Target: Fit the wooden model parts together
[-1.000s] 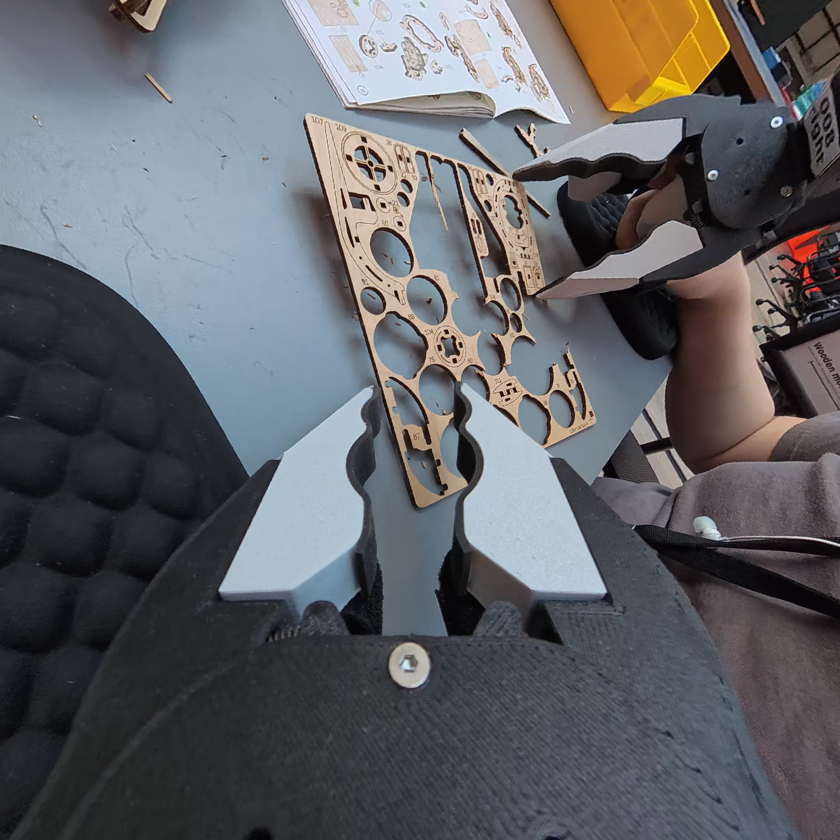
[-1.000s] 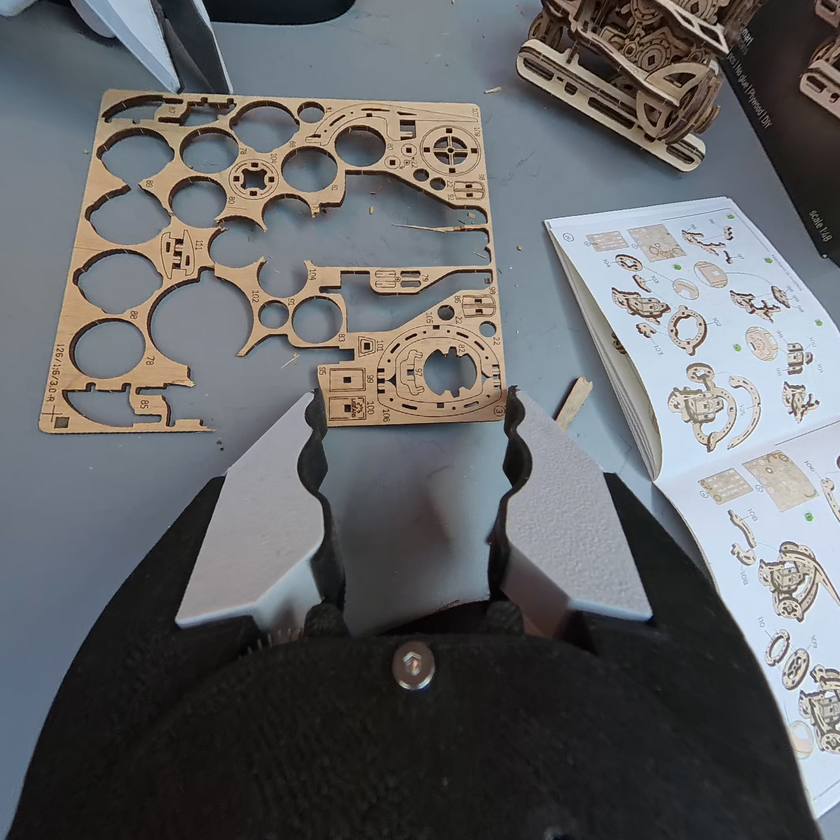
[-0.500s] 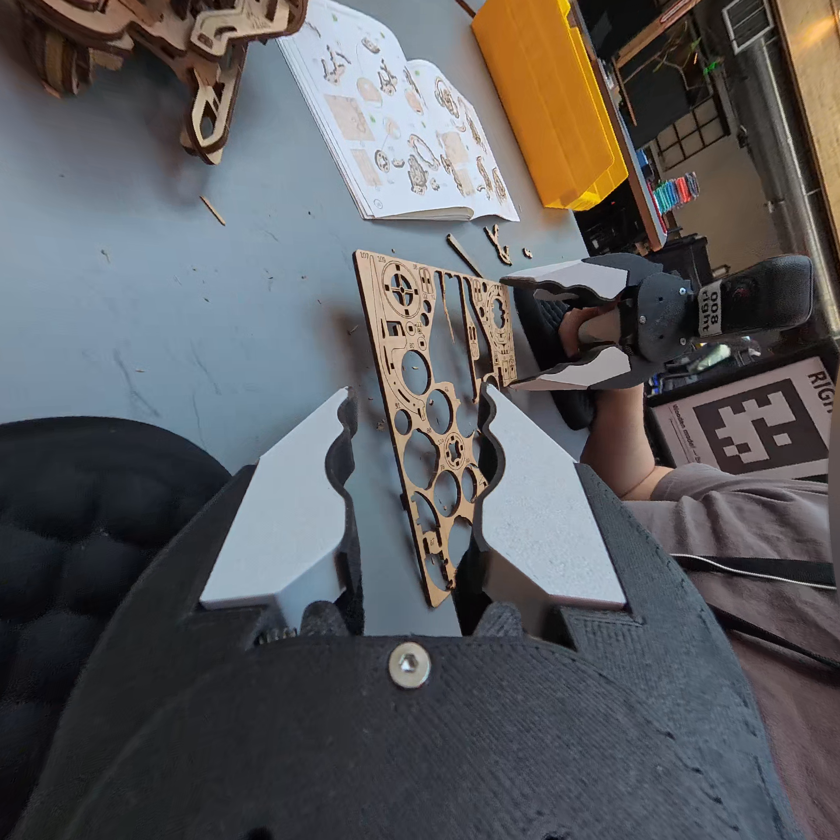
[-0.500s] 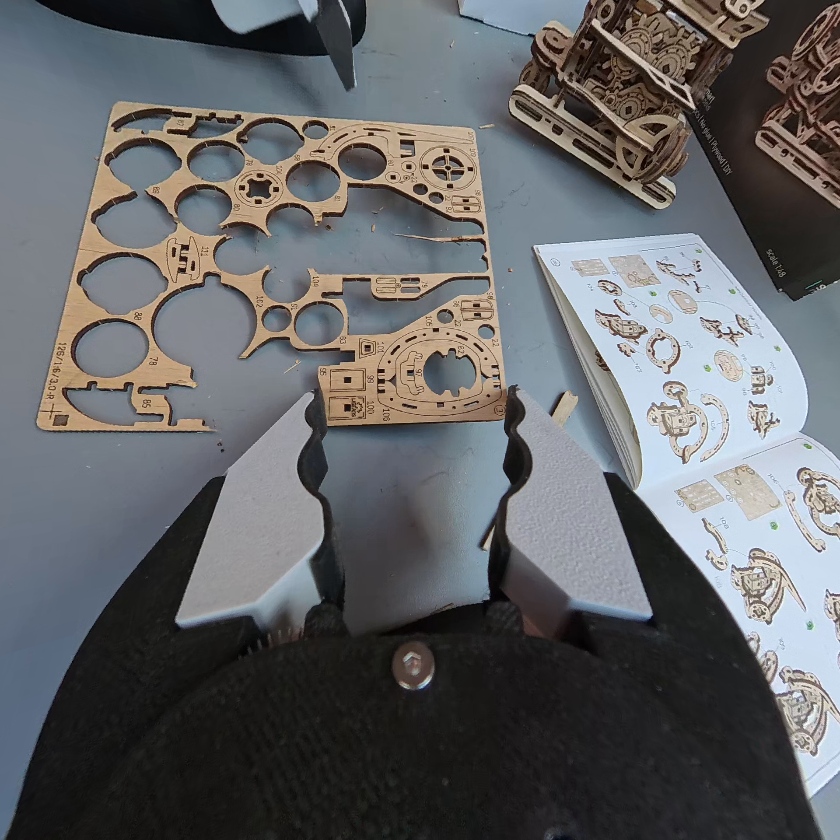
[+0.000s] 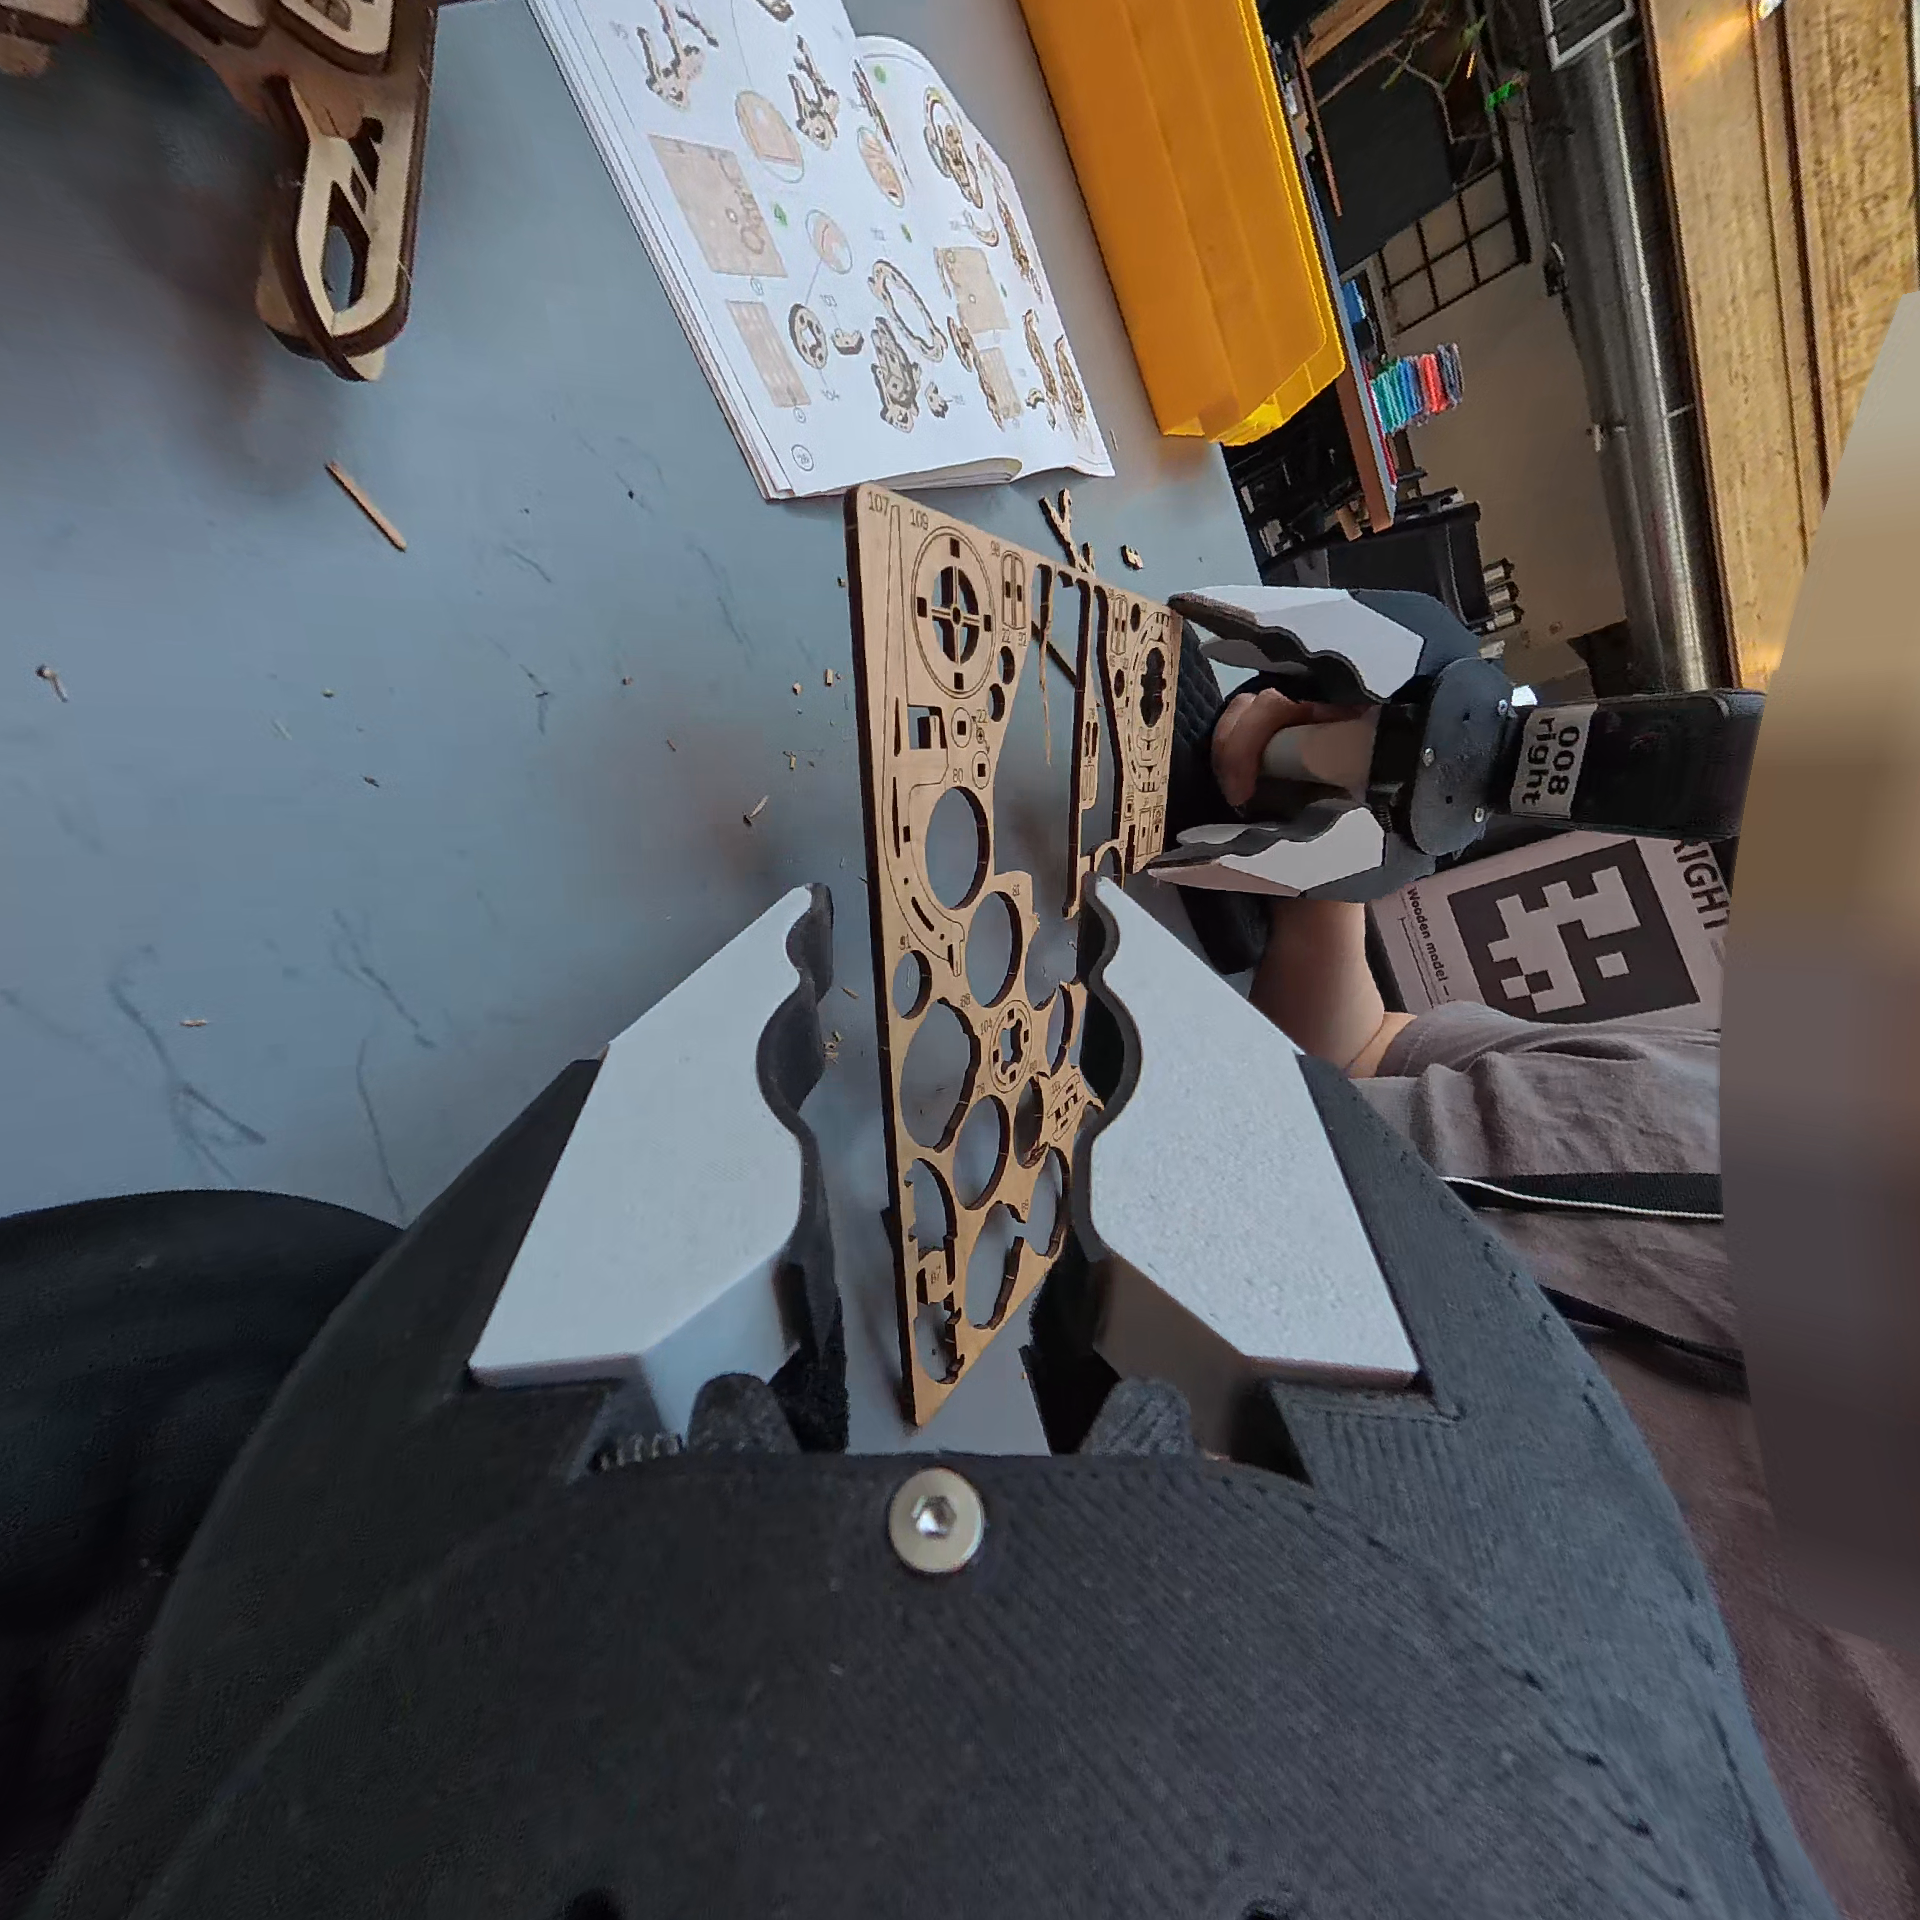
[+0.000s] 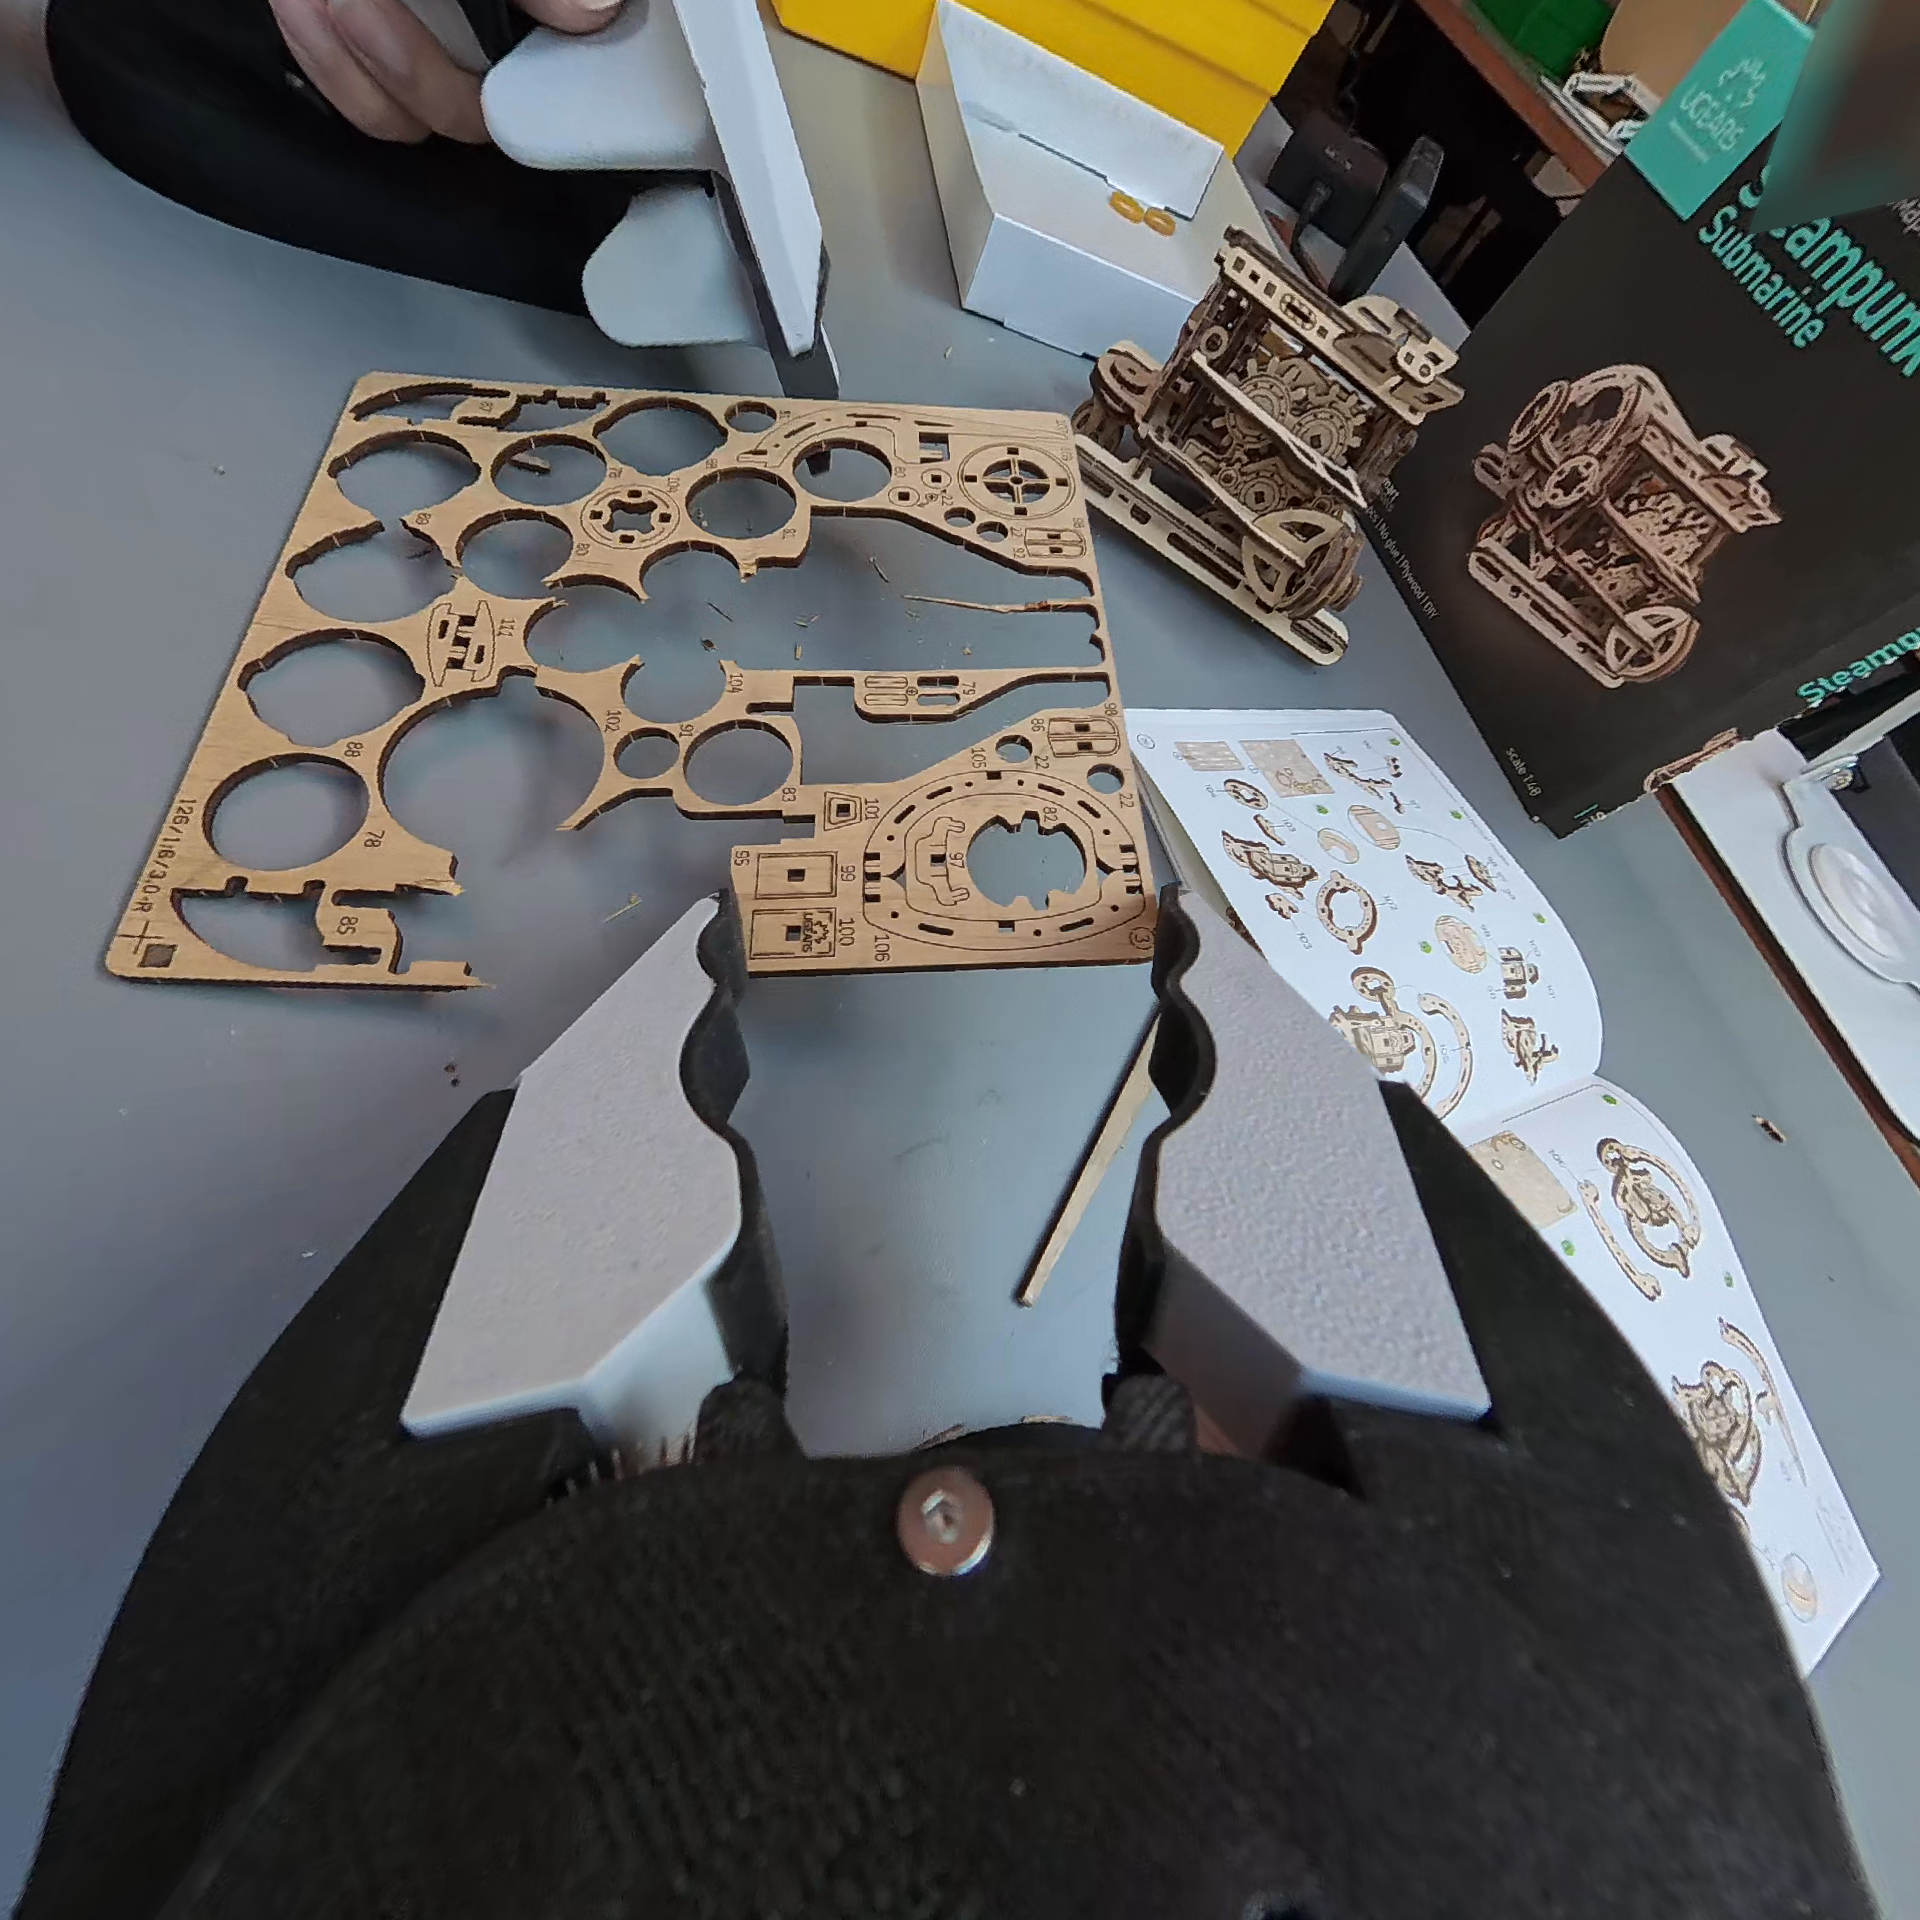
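The wooden parts sheet (image 6: pixel 665 665) is thin tan plywood, matt, with dark scorched cut edges and fine grain. It lies on a table (image 6: pixel 156 1091) of smooth grey laminate with faint scuffs and loose wood splinters. Right of the sheet, the instruction booklet (image 6: pixel 1455 987) is white paper with a slight sheen. Beyond the sheet's far right corner stands the assembled wooden model (image 6: pixel 1247 436), paler bare plywood. The right gripper (image 6: pixel 940 914) has matt grey, finely grainy plastic fingers, black foam-like wavy pads, a rough layered black body and a shiny metal screw (image 6: pixel 943 1522); the left gripper (image 5: pixel 951 894) looks alike.
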Demonstrator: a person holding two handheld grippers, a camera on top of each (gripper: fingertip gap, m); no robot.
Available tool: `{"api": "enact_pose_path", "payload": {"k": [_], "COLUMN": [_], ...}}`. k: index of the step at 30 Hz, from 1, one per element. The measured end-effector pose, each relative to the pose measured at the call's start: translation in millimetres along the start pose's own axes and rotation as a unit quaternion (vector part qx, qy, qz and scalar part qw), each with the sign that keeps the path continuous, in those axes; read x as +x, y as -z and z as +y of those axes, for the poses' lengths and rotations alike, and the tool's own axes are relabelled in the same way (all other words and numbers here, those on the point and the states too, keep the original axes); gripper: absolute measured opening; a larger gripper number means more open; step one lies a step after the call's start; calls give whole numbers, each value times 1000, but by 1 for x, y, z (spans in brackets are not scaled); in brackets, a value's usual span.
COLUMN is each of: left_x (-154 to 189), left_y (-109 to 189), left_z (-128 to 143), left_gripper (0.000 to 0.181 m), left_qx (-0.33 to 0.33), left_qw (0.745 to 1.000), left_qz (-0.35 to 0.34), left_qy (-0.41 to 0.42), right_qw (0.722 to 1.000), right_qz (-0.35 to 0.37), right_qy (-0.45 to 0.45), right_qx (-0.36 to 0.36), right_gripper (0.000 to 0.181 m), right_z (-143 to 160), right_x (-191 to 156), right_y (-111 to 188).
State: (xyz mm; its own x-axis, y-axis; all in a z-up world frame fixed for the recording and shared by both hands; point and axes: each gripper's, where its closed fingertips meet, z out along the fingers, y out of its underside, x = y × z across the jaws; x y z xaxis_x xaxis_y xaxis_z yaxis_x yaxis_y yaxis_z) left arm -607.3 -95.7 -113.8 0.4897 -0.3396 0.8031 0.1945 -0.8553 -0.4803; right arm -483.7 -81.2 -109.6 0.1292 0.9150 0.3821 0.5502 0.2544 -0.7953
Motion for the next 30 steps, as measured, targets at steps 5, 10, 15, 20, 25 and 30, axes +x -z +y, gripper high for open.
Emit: {"api": "enact_pose_path", "payload": {"k": [5, 10, 15, 20, 25, 30], "left_x": [4, 4, 14, 38, 55, 54], "left_y": [-2, -2, 5, 13, 17, 20], "left_z": [-1, 0, -3, -1, 6, 7], "left_gripper": [41, 24, 5, 1, 3, 0], "left_qx": [-6, -5, 19, 39, 31, 45], "left_qw": [1000, 1000, 999, 992, 984, 988], "left_qz": [12, 15, 42, 124, 174, 149], "left_qy": [-2, -4, -2, 10, 18, -15], "right_qw": [999, 999, 999, 998, 995, 995], "right_qz": [12, 14, 18, 17, 17, 18], "right_qy": [21, 25, 28, 33, 55, 47], "right_qx": [29, 30, 35, 57, 78, 92], "right_gripper": [78, 78, 79, 78, 78, 76], "right_z": [-10, -11, -11, -17, -24, -27], "right_x": [0, -1, 1, 1, -1, 1], "right_y": [3, 3, 3, 7, 12, 15]}}
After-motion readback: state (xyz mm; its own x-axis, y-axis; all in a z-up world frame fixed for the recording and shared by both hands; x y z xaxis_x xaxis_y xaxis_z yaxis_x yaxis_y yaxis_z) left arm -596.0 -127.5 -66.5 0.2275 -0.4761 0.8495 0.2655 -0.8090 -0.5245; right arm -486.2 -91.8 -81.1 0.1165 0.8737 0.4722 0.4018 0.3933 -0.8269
